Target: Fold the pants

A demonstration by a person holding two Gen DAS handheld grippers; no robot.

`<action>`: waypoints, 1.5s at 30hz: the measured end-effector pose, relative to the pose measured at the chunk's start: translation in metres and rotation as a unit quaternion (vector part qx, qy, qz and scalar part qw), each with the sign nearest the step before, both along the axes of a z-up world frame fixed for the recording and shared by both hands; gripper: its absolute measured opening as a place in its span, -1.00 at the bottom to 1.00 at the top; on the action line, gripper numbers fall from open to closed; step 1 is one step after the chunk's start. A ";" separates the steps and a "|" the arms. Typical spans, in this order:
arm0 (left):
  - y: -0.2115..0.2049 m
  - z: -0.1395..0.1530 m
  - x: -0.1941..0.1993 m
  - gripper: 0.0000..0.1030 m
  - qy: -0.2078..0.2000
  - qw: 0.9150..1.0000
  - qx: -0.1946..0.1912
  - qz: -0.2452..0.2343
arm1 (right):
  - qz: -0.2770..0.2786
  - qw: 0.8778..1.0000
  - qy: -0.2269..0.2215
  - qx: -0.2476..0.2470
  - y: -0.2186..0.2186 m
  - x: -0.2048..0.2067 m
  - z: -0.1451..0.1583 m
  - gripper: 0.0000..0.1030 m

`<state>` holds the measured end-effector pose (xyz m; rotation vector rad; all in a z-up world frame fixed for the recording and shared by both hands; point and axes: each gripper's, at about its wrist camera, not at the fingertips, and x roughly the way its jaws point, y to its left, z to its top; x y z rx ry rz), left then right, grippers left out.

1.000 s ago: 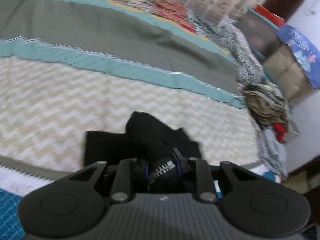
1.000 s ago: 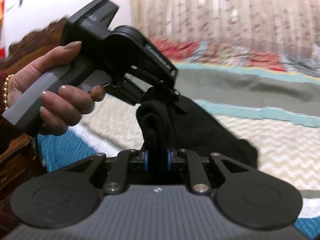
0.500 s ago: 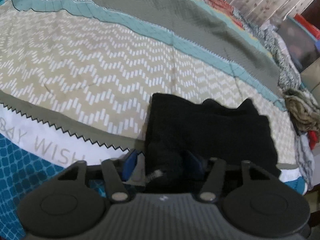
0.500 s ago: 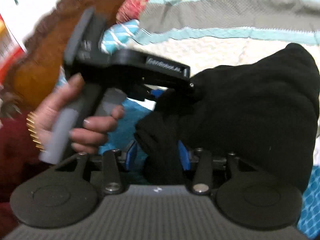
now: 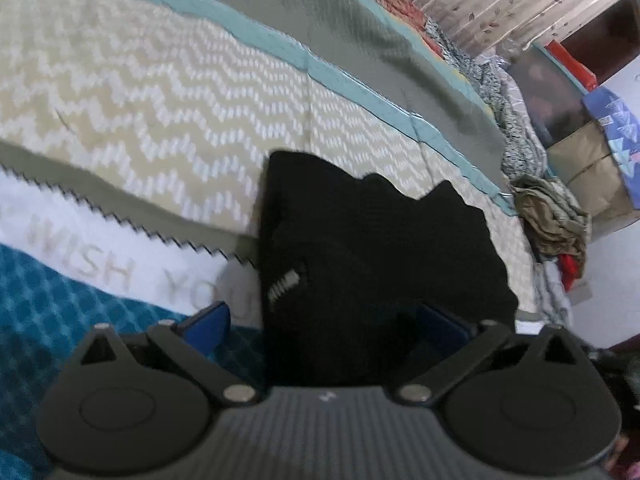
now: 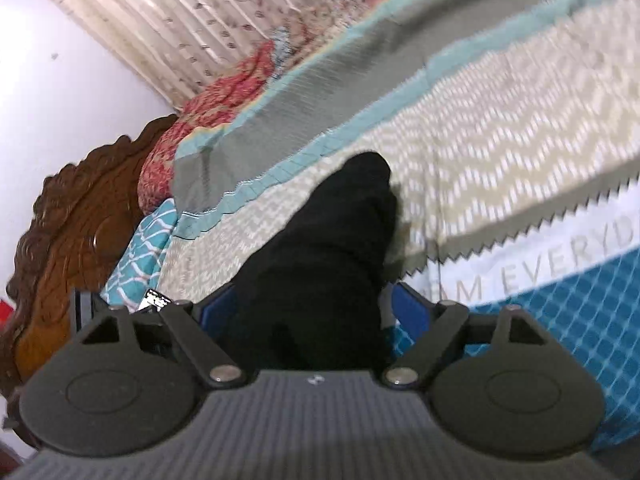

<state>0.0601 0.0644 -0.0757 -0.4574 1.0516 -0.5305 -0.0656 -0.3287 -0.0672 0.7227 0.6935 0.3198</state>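
The black pants (image 5: 372, 248) lie folded in a thick bundle on the patterned bedspread (image 5: 168, 120), a silver zipper (image 5: 283, 286) showing near their front edge. My left gripper (image 5: 328, 320) is just over the bundle's near end. Its jaws are opening wide, the blue pads (image 5: 208, 320) stand clear of the cloth, and the fabric lies loose between them. In the right wrist view the same pants (image 6: 320, 264) stretch away from my right gripper (image 6: 312, 312). Its jaws are opening too, with the cloth between the blue pads (image 6: 408, 308) but not squeezed.
A carved wooden headboard (image 6: 76, 216) stands at the bed's left end, with a red floral quilt (image 6: 208, 112) near it. A heap of olive and red clothes (image 5: 556, 220) lies off the bed's right side, beside boxes (image 5: 580, 160). Curtains (image 6: 192, 20) hang behind.
Both grippers came down with the pants and laid them on the bed. Both sets of jaws went from shut on the cloth to wide apart, letting go. The right wrist view rolled.
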 end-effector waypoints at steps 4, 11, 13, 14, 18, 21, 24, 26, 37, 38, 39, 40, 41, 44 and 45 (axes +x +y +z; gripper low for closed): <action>-0.006 -0.015 0.004 0.99 0.018 1.000 -0.019 0.003 | 0.016 0.999 0.030 0.023 0.011 0.017 -0.013 0.67; -0.026 -0.018 0.000 0.06 0.004 0.999 -0.035 -0.011 | 0.050 0.995 0.073 0.050 0.028 0.042 -0.018 0.29; -0.025 -0.004 0.001 -0.18 -0.008 0.999 -0.041 -0.013 | 0.065 0.996 0.053 0.025 0.035 0.040 -0.001 0.13; -0.024 0.003 0.003 -0.20 -0.018 0.999 -0.046 -0.014 | 0.078 0.996 0.038 0.013 0.038 0.039 0.009 0.06; -0.030 0.043 0.016 -0.20 -0.087 0.994 -0.060 -0.017 | 0.087 0.996 -0.032 -0.010 0.042 0.044 0.045 0.03; -0.038 0.070 0.041 -0.20 -0.138 0.989 -0.058 -0.023 | 0.080 0.992 -0.092 -0.027 0.039 0.060 0.075 0.03; -0.051 0.086 0.074 -0.20 -0.166 0.985 -0.049 -0.023 | 0.076 0.987 -0.134 -0.052 0.035 0.086 0.095 0.03; -0.063 0.093 0.101 -0.20 -0.178 0.983 -0.037 -0.023 | 0.069 0.984 -0.151 -0.068 0.033 0.110 0.100 0.03; -0.141 0.079 0.231 -0.21 -0.188 0.981 0.048 -0.015 | 0.021 0.987 -0.133 -0.086 -0.015 0.245 0.078 0.02; -0.144 0.074 0.242 -0.21 -0.188 0.981 0.056 -0.014 | 0.017 0.988 -0.126 -0.083 -0.018 0.257 0.072 0.02; -0.150 0.068 0.255 -0.21 -0.186 0.980 0.065 -0.014 | 0.012 0.989 -0.120 -0.081 -0.020 0.266 0.067 0.02; -0.154 0.062 0.263 -0.21 -0.183 0.980 0.071 -0.013 | 0.008 0.990 -0.113 -0.079 -0.023 0.277 0.061 0.02; -0.156 0.057 0.272 -0.21 -0.180 0.981 0.077 -0.013 | 0.004 0.991 -0.108 -0.078 -0.025 0.284 0.055 0.02; -0.167 0.038 0.293 -0.21 -0.177 0.979 0.104 -0.017 | -0.003 0.993 -0.090 -0.078 -0.029 0.300 0.040 0.01; -0.171 0.032 0.298 -0.21 -0.177 0.977 0.114 -0.019 | -0.005 0.994 -0.083 -0.077 -0.029 0.306 0.034 0.01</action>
